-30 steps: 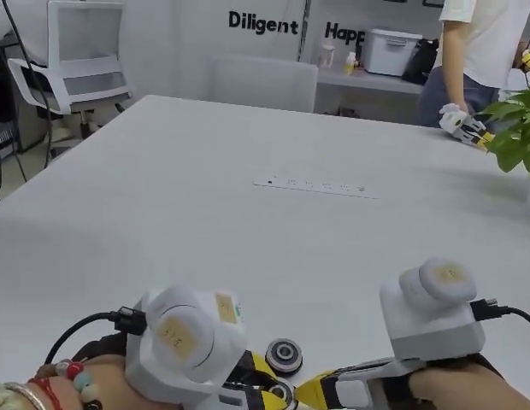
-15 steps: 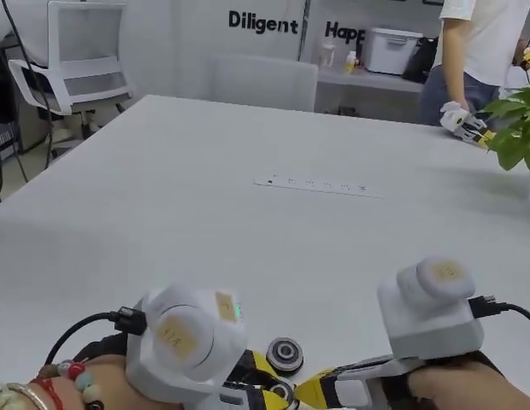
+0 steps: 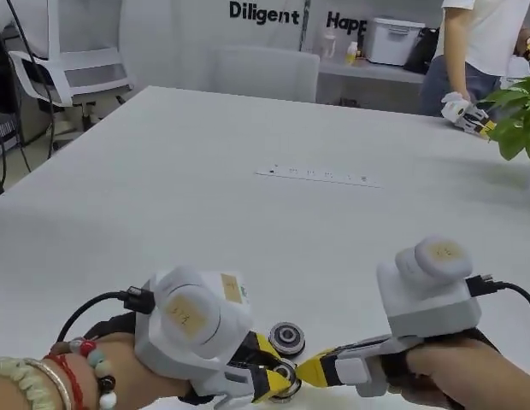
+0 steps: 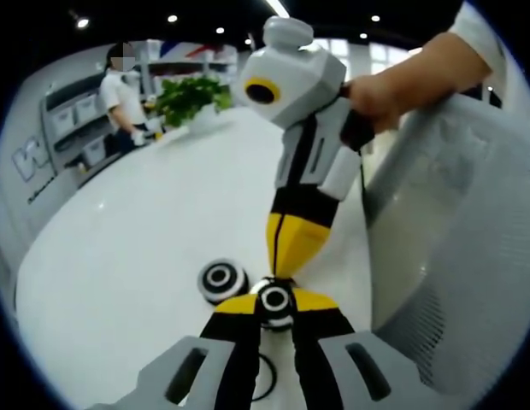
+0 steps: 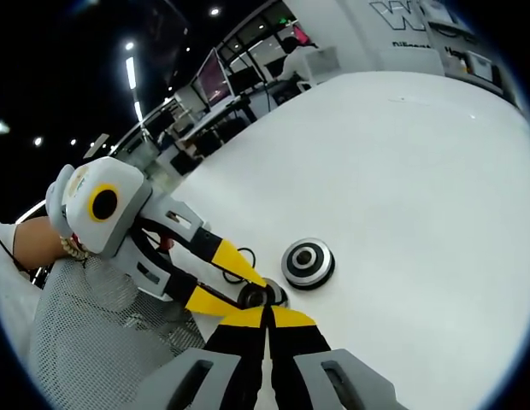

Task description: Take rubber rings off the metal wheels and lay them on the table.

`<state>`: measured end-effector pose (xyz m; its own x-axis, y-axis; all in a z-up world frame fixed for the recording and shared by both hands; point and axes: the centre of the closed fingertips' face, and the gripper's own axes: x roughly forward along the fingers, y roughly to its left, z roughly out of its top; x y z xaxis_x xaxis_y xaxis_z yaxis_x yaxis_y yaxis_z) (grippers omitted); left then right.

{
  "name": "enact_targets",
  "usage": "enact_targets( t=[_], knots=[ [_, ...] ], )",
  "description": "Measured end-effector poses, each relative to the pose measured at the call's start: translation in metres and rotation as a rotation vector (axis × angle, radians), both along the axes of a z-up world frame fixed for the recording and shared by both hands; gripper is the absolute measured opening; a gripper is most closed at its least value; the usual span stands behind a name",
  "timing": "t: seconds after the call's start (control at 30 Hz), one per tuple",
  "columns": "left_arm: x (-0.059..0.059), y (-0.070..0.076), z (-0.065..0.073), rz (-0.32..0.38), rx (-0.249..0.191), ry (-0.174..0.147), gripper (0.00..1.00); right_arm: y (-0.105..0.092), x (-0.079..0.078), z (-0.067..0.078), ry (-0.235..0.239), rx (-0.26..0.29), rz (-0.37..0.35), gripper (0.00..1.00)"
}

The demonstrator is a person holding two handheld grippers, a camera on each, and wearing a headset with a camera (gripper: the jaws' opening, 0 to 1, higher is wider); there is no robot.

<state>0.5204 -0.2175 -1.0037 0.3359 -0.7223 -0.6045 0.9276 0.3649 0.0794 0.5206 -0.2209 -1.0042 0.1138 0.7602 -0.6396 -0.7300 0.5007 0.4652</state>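
Note:
My left gripper [image 4: 274, 304] is shut on a small metal wheel [image 4: 274, 299], held just above the white table [image 3: 248, 231]. My right gripper [image 5: 267, 309] comes in from the right with its yellow jaws pressed together, their tips touching that wheel's [image 5: 252, 295] rim. Whether it pinches the rubber ring is too small to tell. A second metal wheel [image 3: 287, 337] with a black rubber ring lies flat on the table just beyond the tips. In the left gripper view a thin black ring [image 4: 269, 382] lies on the table under the jaws.
A flush power strip [image 3: 316, 176] runs across the table's middle. At the far right edge stand a green plant [image 3: 517, 120] and a person [image 3: 479, 43], with another gripper [image 3: 466, 114] lying there. Chairs [image 3: 265, 75] stand behind the table.
The head camera has tipped down a little, so everything sits higher in view. Both grippers stay joined at the held wheel, and the loose wheel has not moved.

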Motion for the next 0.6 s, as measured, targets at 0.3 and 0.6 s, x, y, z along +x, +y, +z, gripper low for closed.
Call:
enact_targets(
  t=[0.3, 0.6],
  knots=[
    [0.001, 0.001, 0.0, 0.01, -0.001, 0.001, 0.14, 0.002, 0.001, 0.001, -0.009, 0.0, -0.006, 0.0],
    [0.002, 0.0, 0.0, 0.015, -0.005, -0.001, 0.14, 0.019, -0.004, 0.017, -0.022, 0.065, 0.017, 0.0]
  ],
)
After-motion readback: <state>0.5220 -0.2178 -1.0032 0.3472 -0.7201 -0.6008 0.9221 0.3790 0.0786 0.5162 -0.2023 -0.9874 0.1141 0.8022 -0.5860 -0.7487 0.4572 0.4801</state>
